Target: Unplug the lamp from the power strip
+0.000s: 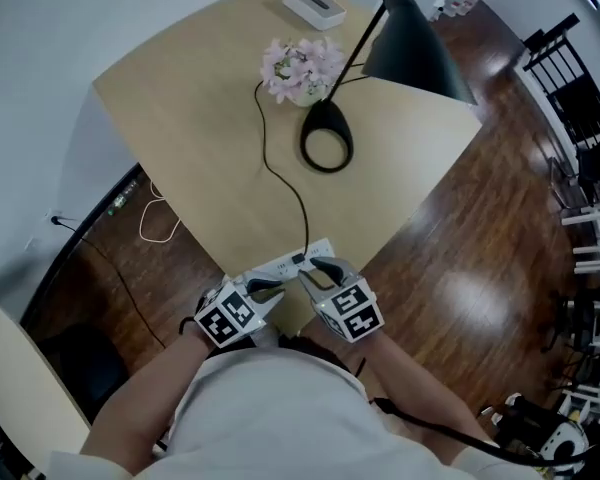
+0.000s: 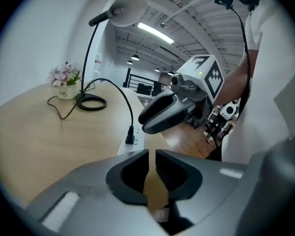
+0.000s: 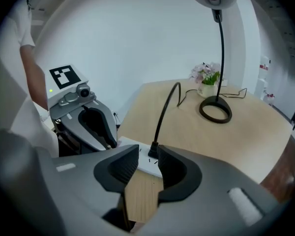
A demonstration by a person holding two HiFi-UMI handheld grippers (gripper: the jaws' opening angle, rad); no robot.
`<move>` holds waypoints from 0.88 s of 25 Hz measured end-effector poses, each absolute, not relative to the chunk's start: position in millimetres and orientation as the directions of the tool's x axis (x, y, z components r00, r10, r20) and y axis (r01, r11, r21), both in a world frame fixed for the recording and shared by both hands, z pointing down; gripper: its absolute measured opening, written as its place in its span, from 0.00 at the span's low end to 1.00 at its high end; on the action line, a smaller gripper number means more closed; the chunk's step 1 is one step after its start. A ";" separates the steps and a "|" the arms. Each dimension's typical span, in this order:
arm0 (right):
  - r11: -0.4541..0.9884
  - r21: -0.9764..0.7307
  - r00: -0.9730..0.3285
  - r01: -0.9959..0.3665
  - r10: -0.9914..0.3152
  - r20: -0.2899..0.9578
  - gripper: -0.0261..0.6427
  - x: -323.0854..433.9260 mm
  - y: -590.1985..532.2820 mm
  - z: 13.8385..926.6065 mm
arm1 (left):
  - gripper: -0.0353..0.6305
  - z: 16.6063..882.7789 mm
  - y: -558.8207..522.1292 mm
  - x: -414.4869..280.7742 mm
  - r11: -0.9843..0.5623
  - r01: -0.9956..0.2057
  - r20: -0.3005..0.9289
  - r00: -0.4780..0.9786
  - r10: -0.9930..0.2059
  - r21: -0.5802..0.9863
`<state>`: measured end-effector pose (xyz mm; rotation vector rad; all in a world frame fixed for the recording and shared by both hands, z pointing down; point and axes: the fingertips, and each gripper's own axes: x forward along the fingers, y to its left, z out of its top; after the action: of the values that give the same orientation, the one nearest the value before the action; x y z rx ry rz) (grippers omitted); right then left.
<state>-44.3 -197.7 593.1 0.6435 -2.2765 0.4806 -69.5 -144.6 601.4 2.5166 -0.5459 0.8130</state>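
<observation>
The black desk lamp stands on the wooden table, ring base in the middle and shade to the right. Its black cord runs to a plug seated in the white power strip at the table's near edge. My right gripper hovers open just right of the plug; in the right gripper view the plug sits just past the jaw tips. My left gripper is beside the strip's left end, jaws shut to a thin slit, holding nothing.
A pot of pink flowers stands behind the lamp base and a white box lies at the far table edge. Dark wood floor lies to the right, black chairs at far right, and loose cables on the floor at left.
</observation>
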 end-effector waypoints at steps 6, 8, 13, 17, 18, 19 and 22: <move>0.753 -0.160 -0.559 -0.639 -0.311 0.769 0.23 -53.4 -212.6 618.4 | 0.06 630.3 -157.6 -69.7 -0.873 -0.363 0.640 0.765 -0.081 0.324; 0.738 -0.163 -0.545 -0.654 -0.311 0.779 0.22 -55.8 -214.3 623.4 | 0.06 638.1 -157.9 -71.9 -0.881 -0.328 0.642 0.766 -0.036 0.342; 0.715 -0.151 -0.507 -0.683 -0.315 0.803 0.18 -56.7 -215.7 629.1 | 0.06 644.5 -157.1 -72.3 -0.872 -0.273 0.612 0.790 0.036 0.405; 0.711 -0.136 -0.486 -0.690 -0.316 0.815 0.17 -57.2 -214.3 628.9 | 0.06 638.9 -157.5 -72.1 -0.874 -0.242 0.613 0.786 0.078 0.421; 0.707 -0.135 -0.482 -0.694 -0.318 0.816 0.17 -57.2 -214.8 629.0 | 0.05 639.2 -157.9 -71.8 -0.873 -0.240 0.614 0.785 0.082 0.424; 0.702 -0.136 -0.479 -0.699 -0.318 0.818 0.17 -56.8 -215.2 629.2 | 0.05 640.3 -158.2 -71.2 -0.872 -0.239 0.612 0.786 0.085 0.428; 0.692 -0.137 -0.483 -0.709 -0.334 0.810 0.17 -58.1 -216.3 621.5 | 0.05 642.5 -157.1 -69.7 -0.865 -0.233 0.600 0.795 0.094 0.444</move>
<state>-58.1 -216.3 621.5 0.7963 -2.0961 0.5938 -69.7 -157.1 642.5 2.4738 -0.1029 0.8633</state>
